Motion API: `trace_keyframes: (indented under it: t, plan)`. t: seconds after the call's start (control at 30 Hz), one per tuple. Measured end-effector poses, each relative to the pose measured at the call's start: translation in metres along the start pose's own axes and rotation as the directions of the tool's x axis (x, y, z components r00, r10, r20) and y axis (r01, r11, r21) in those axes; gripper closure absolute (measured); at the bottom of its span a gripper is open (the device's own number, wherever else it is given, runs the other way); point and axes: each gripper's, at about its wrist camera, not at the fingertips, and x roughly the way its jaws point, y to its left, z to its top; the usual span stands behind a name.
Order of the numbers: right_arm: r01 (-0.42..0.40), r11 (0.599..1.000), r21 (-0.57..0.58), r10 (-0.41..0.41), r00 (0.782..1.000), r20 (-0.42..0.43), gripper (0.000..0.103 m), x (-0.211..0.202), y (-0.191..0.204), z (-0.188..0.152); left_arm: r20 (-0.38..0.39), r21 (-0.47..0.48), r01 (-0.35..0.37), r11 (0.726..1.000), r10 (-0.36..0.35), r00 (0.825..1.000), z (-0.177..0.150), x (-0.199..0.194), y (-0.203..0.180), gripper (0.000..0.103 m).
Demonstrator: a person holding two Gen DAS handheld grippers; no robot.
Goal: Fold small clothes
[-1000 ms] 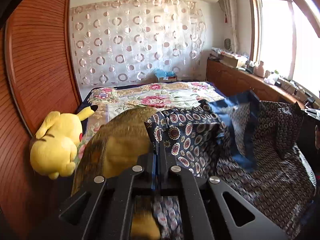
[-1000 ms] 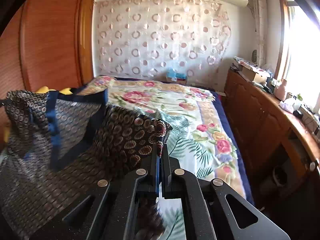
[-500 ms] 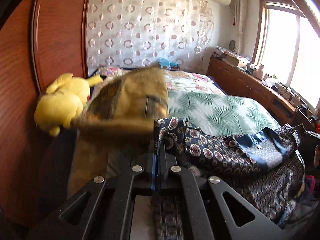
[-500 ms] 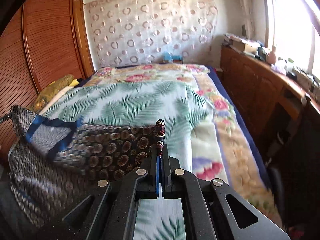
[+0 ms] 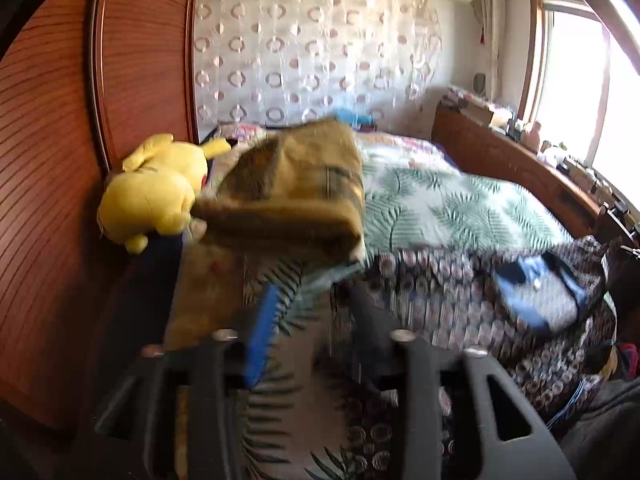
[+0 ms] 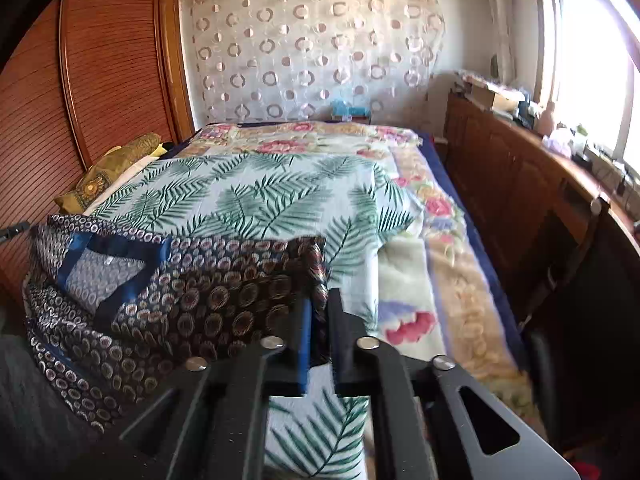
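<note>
My left gripper point(image 5: 310, 304) has just been opening — its jaws now stand apart with nothing pinched between them. Just ahead and to its right the dark patterned garment point(image 5: 460, 300) lies on the leaf-print bedspread point(image 5: 440, 204). Ahead-left sit a folded ochre cloth point(image 5: 296, 188) and a yellow plush toy point(image 5: 152, 192).

Left gripper point(image 5: 312, 316): matte black angular frame, silver round screws, blue pad on one finger. Right gripper point(image 6: 318, 320): identical build.
</note>
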Motion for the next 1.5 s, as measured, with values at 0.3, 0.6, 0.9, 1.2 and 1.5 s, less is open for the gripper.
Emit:
trace_keyframes:
  t: [0.3,0.6,0.9,1.2,1.5]
  plan:
    - [0.027,1.0,-0.01,-0.027,0.999,0.028,0.057,0.027,0.01,0.008,0.011,0.043,0.003,0.999,-0.004,1.0,0.039,0.036,-0.008,0.021]
    - [-0.025,0.999,-0.038,0.022,0.997,-0.072,0.054,0.086,0.023,0.018,-0.105,0.079,0.044,0.996,-0.036,0.994,0.04,0.084,-0.027,0.021]
    - [-0.033,0.999,-0.021,0.03,0.987,-0.159,0.05,0.108,0.017,0.017,-0.204,0.03,0.059,0.998,-0.052,0.978,0.013,0.099,-0.024,0.024]
    - [-0.046,0.999,-0.008,0.044,0.978,-0.203,0.048,0.12,0.017,0.015,-0.267,0.017,0.071,0.997,-0.063,0.962,-0.008,0.107,-0.025,0.029]
    - [-0.063,0.997,-0.048,0.051,0.976,-0.212,0.048,0.118,0.026,0.013,-0.272,0.049,0.098,0.994,-0.081,0.959,-0.005,0.105,-0.039,0.058]
